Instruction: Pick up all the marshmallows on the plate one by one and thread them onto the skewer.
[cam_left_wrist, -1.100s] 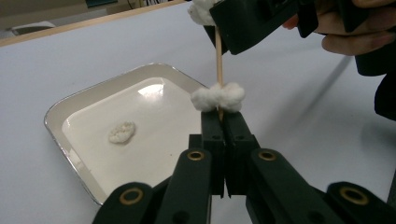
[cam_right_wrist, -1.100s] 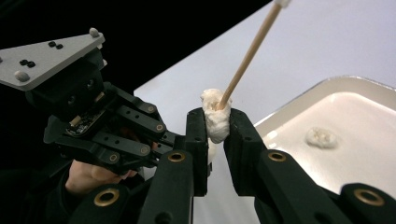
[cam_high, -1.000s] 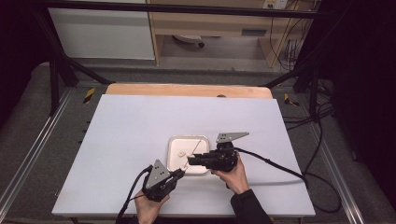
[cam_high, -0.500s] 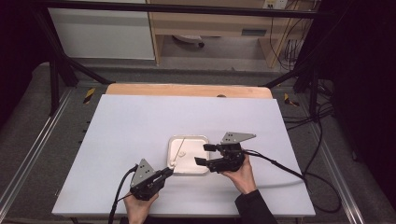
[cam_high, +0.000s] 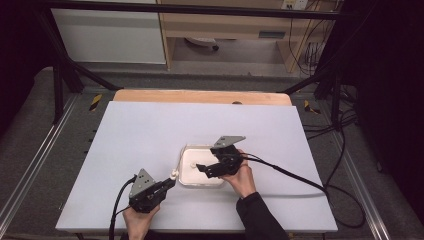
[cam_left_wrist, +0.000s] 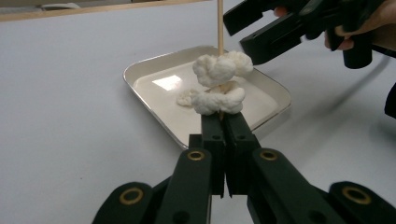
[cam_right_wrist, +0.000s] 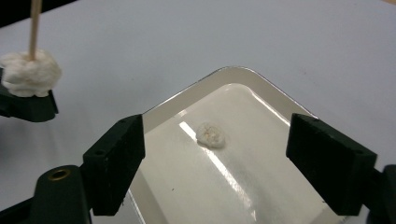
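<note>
Right gripper (cam_right_wrist: 215, 158), jaws just opening, is hovering directly over tray (cam_right_wrist: 261, 93) piece (cam_right_wrist: 210, 134); left gripper (cam_left_wrist: 223, 128) is clamping upright skewer (cam_left_wrist: 220, 28).

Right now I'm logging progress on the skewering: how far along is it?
Done: two white pieces sit threaded on the wooden skewer, which the left gripper holds shut at its lower end. In hand: the right gripper, jaws just opened and empty, hovers over the tray. Left: one white piece lying in the tray, not yet skewered.

open fingers (cam_right_wrist: 215, 163) over tray (cam_right_wrist: 261, 84) holding one white piece (cam_right_wrist: 210, 134).
</note>
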